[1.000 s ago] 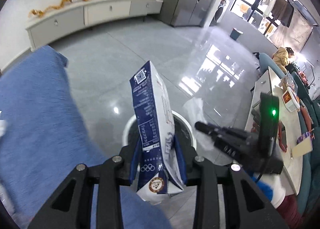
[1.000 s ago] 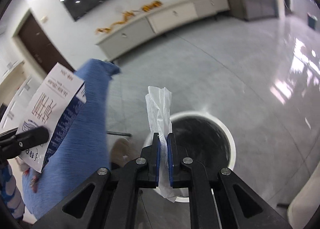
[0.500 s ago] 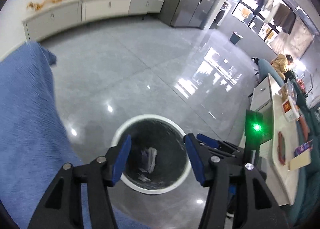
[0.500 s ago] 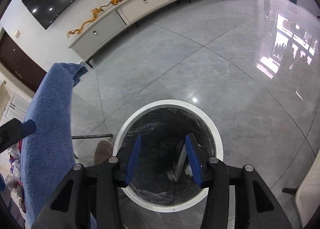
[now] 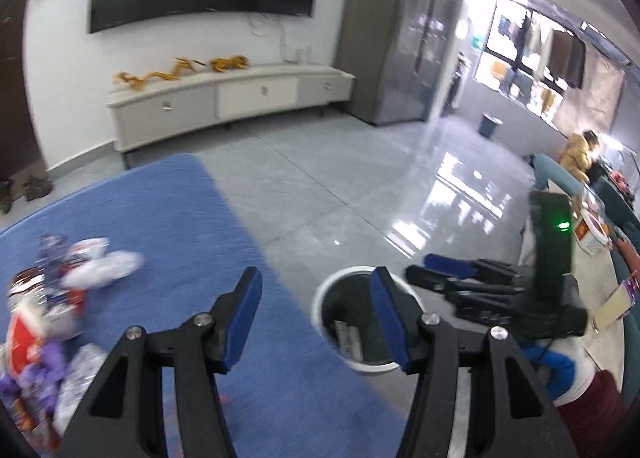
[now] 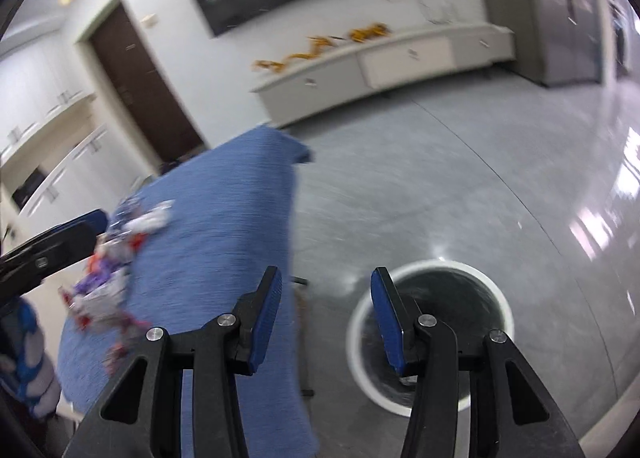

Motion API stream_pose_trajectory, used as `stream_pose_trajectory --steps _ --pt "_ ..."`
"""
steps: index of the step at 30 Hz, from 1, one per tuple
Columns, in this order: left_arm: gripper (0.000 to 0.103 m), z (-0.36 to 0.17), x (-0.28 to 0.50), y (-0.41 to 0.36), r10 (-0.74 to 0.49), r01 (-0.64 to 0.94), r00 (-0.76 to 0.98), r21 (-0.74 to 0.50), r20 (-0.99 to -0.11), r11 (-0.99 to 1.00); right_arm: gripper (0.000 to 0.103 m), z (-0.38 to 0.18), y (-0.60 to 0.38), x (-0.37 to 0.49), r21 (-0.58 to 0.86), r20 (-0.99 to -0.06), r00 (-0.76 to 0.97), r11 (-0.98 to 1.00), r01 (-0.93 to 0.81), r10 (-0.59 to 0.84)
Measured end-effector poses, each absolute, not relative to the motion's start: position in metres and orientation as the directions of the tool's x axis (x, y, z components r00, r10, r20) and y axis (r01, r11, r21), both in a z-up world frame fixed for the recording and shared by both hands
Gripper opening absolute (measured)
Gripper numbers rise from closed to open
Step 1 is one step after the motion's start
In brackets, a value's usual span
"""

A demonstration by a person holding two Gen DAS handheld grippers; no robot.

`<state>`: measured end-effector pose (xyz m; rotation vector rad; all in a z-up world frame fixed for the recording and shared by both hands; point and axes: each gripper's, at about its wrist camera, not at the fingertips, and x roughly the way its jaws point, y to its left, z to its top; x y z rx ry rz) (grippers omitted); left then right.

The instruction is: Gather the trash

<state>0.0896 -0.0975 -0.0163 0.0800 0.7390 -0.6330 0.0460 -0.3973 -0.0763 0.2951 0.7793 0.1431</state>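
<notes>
Standing with jaws apart and nothing between them, the left gripper (image 5: 316,316) and the right gripper (image 6: 326,316) both hang over the edge of the blue-covered counter (image 5: 168,210), beside the white-rimmed bin (image 5: 352,322) on the floor. The step in hand looks like fetching more trash: a blurred heap of wrappers (image 5: 52,298) lies on the counter's far left, well apart from the bin, which already holds some scraps. The next move likely calls for reaching left across the cloth and closing each gripper on one loose, crinkly piece.
</notes>
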Motion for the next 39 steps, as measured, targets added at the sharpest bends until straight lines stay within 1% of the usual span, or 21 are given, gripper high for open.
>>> stream_pose_trajectory --steps 6,9,12,13,20,23,27,28,29,30,31,32,33,34,36,39 --pt "0.055 -0.008 0.076 0.008 -0.415 0.432 0.655 -0.139 -0.631 0.891 0.048 -0.042 -0.322 0.032 0.261 -0.648 0.685 0.942 -0.210 0.332" --pt "0.056 -0.010 0.070 0.058 -0.347 0.353 0.702 -0.120 -0.622 0.928 0.052 -0.035 -0.289 0.029 0.246 -0.653 0.655 0.925 -0.290 0.379" --pt "0.060 -0.020 0.067 0.091 -0.306 0.292 0.712 -0.131 -0.632 0.948 0.059 -0.036 -0.258 0.029 0.230 -0.668 0.618 0.906 -0.356 0.413" --pt "0.060 -0.024 0.065 0.102 -0.291 0.271 0.716 -0.132 -0.634 0.953 0.059 -0.038 -0.248 0.029 0.227 -0.676 0.603 0.899 -0.375 0.423" --pt "0.060 -0.071 0.068 0.136 -0.249 0.182 0.661 -0.171 -0.707 0.968 0.062 -0.063 -0.195 0.034 0.218 -0.732 0.509 0.864 -0.453 0.452" --pt "0.060 -0.087 0.075 0.130 -0.252 0.170 0.626 -0.186 -0.738 0.968 0.062 -0.075 -0.177 0.041 0.212 -0.757 0.473 0.854 -0.476 0.451" --pt "0.060 -0.097 0.085 0.125 -0.261 0.166 0.599 -0.201 -0.757 0.965 0.061 -0.084 -0.166 0.050 0.208 -0.771 0.449 0.845 -0.493 0.452" --pt "0.059 -0.100 0.089 0.124 -0.263 0.164 0.591 -0.206 -0.762 0.965 0.059 -0.085 -0.164 0.053 0.214 -0.772 0.443 0.842 -0.495 0.456" --pt "0.055 -0.103 0.092 0.122 -0.266 0.161 0.581 -0.212 -0.769 0.964 0.056 -0.086 -0.165 0.056 0.219 -0.772 0.438 0.840 -0.496 0.460" --pt "0.050 -0.105 0.094 0.121 -0.270 0.161 0.572 -0.216 -0.774 0.963 0.047 -0.087 -0.164 0.059 0.227 -0.774 0.430 0.837 -0.498 0.465" --pt "0.048 -0.106 0.097 0.118 -0.275 0.159 0.563 -0.225 -0.779 0.961 0.037 -0.089 -0.164 0.061 0.233 -0.777 0.421 0.835 -0.499 0.468" --pt "0.043 -0.109 0.100 0.117 -0.287 0.159 0.550 -0.239 -0.784 0.958 0.033 -0.089 -0.165 0.062 0.236 -0.779 0.416 0.834 -0.499 0.470" --pt "0.037 -0.111 0.101 0.115 -0.297 0.160 0.542 -0.251 -0.786 0.955 0.023 -0.091 -0.165 0.064 0.239 -0.781 0.409 0.831 -0.502 0.472" --pt "0.034 -0.113 0.102 0.114 -0.310 0.161 0.533 -0.265 -0.787 0.951 0.015 -0.093 -0.164 0.065 0.245 -0.782 0.399 0.825 -0.509 0.478" --pt "0.021 -0.115 0.102 0.111 -0.322 0.161 0.522 -0.279 -0.789 0.947 0.011 -0.096 -0.163 0.067 0.251 -0.783 0.389 0.819 -0.517 0.486" --pt "0.019 -0.115 0.098 0.108 -0.338 0.172 0.520 -0.291 -0.785 0.941 0.006 -0.095 -0.164 0.065 0.264 -0.769 0.389 0.805 -0.532 0.508"
